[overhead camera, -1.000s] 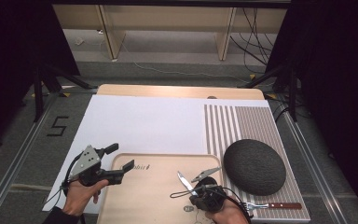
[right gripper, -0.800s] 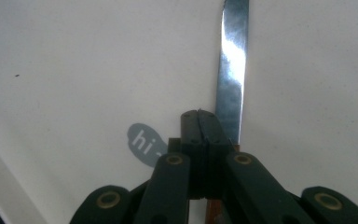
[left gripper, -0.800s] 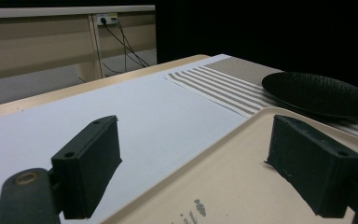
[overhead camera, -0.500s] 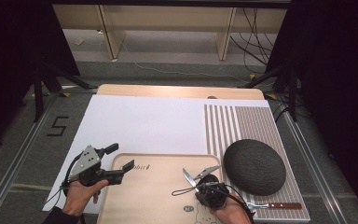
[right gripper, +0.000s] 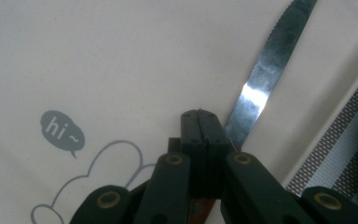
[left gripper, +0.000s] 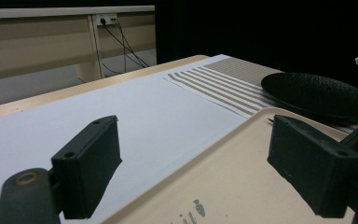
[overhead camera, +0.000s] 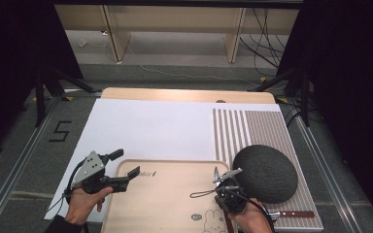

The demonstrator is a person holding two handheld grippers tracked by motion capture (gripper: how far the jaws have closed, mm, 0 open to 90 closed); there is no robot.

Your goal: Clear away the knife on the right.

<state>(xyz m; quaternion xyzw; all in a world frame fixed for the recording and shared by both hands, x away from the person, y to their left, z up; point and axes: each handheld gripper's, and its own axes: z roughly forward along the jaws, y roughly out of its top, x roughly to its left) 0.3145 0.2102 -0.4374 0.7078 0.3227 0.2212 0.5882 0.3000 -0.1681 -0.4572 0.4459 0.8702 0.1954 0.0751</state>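
My right gripper (right gripper: 200, 114) is shut and points down at a pale tray (right gripper: 121, 56) printed with a rabbit and "hi~". A serrated knife (right gripper: 261, 79) lies on the tray and passes under the jaw tips. Its blade runs to the upper right and a bit of brown handle shows below the jaws. Whether the tips touch it I cannot tell. In the high view the right gripper (overhead camera: 225, 191) is over the tray's (overhead camera: 165, 204) right part. My left gripper (overhead camera: 126, 163) stands open and empty at the tray's left corner, jaws (left gripper: 196, 140) wide apart.
A dark round dome-like plate (overhead camera: 264, 172) sits on a striped mat (overhead camera: 252, 126) just right of the tray. A brown-handled utensil (overhead camera: 296, 213) lies on the mat's near edge. A white sheet (overhead camera: 145, 131) covers the table beyond the tray.
My right gripper has slid a little to the right across the tray, toward the dark plate, still shut. The left gripper has stayed where it was.
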